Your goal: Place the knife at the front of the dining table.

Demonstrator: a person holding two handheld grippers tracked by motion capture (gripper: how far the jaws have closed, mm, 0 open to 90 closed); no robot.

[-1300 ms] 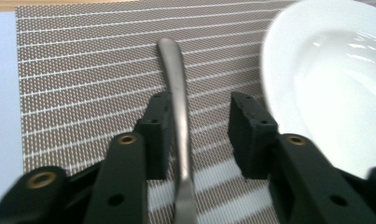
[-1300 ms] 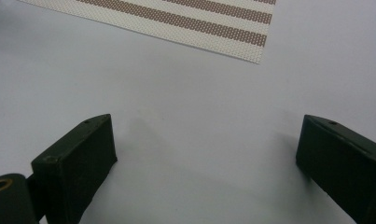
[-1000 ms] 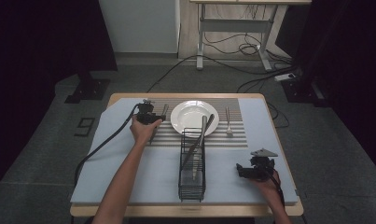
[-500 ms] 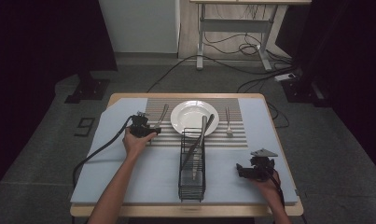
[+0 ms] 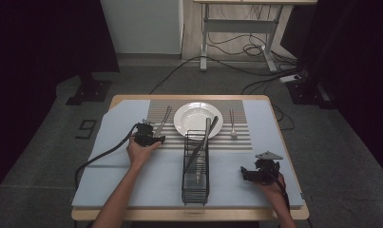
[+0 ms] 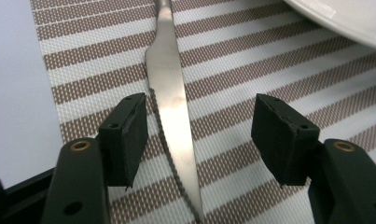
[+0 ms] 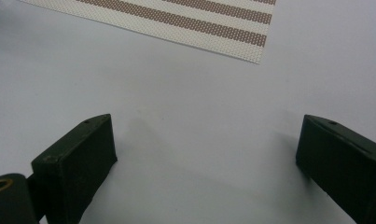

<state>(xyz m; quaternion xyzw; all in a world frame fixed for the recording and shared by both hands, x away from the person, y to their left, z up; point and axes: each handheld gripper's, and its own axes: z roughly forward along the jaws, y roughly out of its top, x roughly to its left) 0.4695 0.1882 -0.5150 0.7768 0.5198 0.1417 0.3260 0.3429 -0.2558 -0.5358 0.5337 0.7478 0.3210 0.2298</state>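
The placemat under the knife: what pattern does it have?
Brown and white woven stripes on the placemat, beneath the knife; clearest in the left gripper view.

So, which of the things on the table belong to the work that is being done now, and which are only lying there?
In the job:
- left gripper, open, jaws either side of the knife
- knife, flat on the striped placemat

Lying about:
- plate
- fork, right of the plate
- wire rack, holding utensils
- right gripper, open over bare blue cover
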